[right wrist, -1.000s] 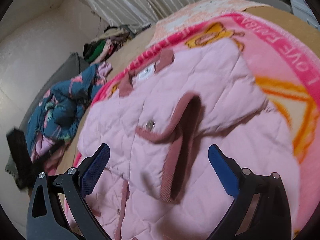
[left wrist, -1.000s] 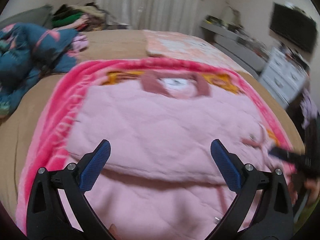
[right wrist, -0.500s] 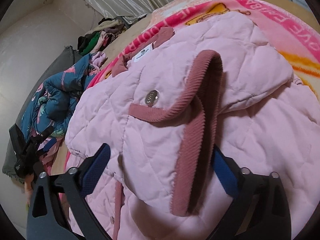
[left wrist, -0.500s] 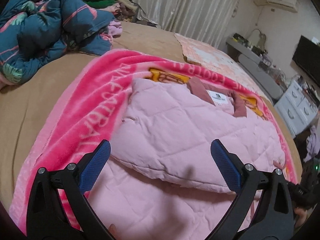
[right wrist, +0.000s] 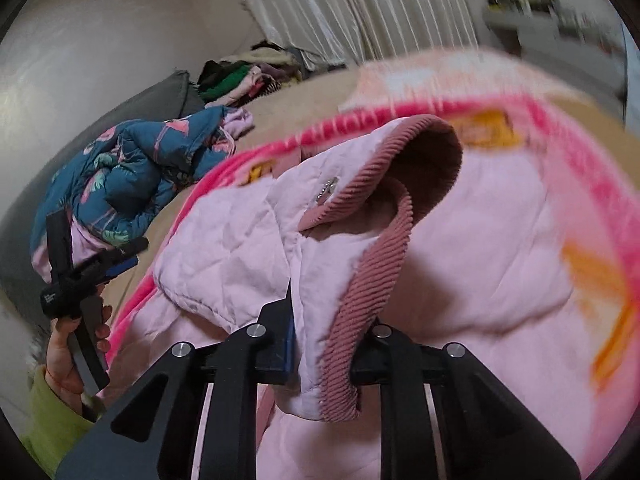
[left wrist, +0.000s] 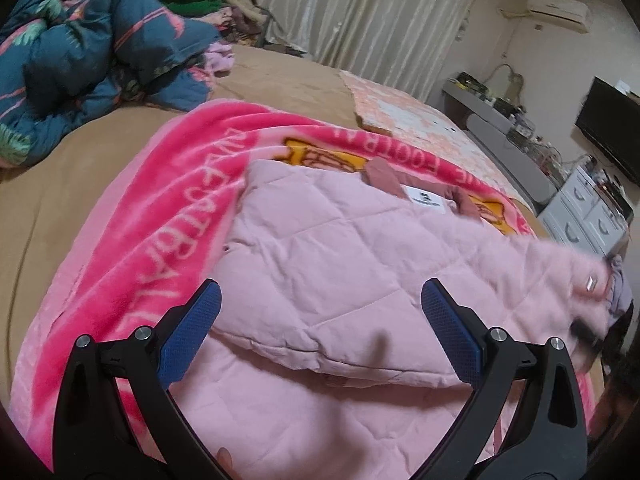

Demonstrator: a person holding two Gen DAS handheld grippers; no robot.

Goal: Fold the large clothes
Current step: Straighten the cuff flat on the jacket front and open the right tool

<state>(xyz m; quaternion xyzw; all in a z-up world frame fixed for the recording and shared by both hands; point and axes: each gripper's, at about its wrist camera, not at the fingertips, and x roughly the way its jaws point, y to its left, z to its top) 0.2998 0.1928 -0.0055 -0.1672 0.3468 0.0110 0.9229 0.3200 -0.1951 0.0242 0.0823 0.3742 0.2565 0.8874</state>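
Right hand-held gripper [right wrist: 320,364] is clamped on the pink jacket [left wrist: 340,264] at its corduroy cuff [right wrist: 384,248]. Left hand-held gripper [left wrist: 320,336] hovers wide open. Looks puffy and floppy, so I'd grab trims.

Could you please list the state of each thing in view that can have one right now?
left gripper: jaws open, empty, above the jacket.
right gripper: jaws shut on the sleeve cuff.
pink quilted jacket: partly folded, lying on the blanket.
sleeve cuff: lifted off the jacket.
pink blanket: spread flat.
blue floral duvet: bunched up.
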